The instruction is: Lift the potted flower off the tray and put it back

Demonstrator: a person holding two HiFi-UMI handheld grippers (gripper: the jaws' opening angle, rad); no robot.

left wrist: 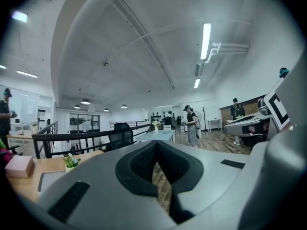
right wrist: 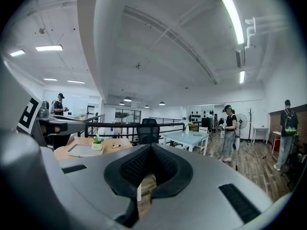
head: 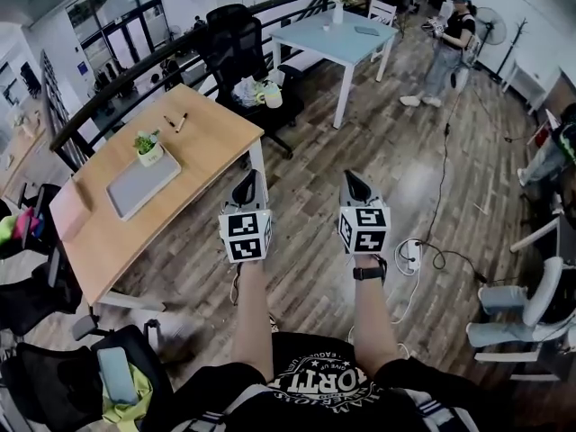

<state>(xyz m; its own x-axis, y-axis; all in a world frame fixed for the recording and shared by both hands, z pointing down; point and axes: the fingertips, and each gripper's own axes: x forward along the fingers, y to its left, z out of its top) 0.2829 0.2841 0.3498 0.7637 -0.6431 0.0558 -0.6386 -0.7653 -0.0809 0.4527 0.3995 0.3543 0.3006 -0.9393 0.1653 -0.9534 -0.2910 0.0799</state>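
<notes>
Grey tray [head: 135, 192] bearing potted flower [head: 148, 147], left gripper [head: 246, 187] and right gripper [head: 357, 187] jaws pressed together, empty

**Open office: plank floor, white ceiling, scattered furniture**

A dark wood-plank floor [head: 360, 160] runs through the whole room. At the left stands a long light-wood desk [head: 216, 133], and beyond it a black railing [head: 126, 84] crosses in a curve. A black office chair [head: 232, 39] sits between that desk and a pale blue table [head: 328, 39] on white legs. Tall glazed doors [head: 117, 25] fill the far wall behind the railing. A standing fan [head: 493, 27] is by the white wall at the right, near a person [head: 450, 48] on their feet. White chairs [head: 526, 318] line the right edge. A cable [head: 441, 196] trails over the floor to a power strip [head: 412, 257]. Overhead, long tube lights [left wrist: 205, 40] glow on the white ceiling [left wrist: 120, 42].
</notes>
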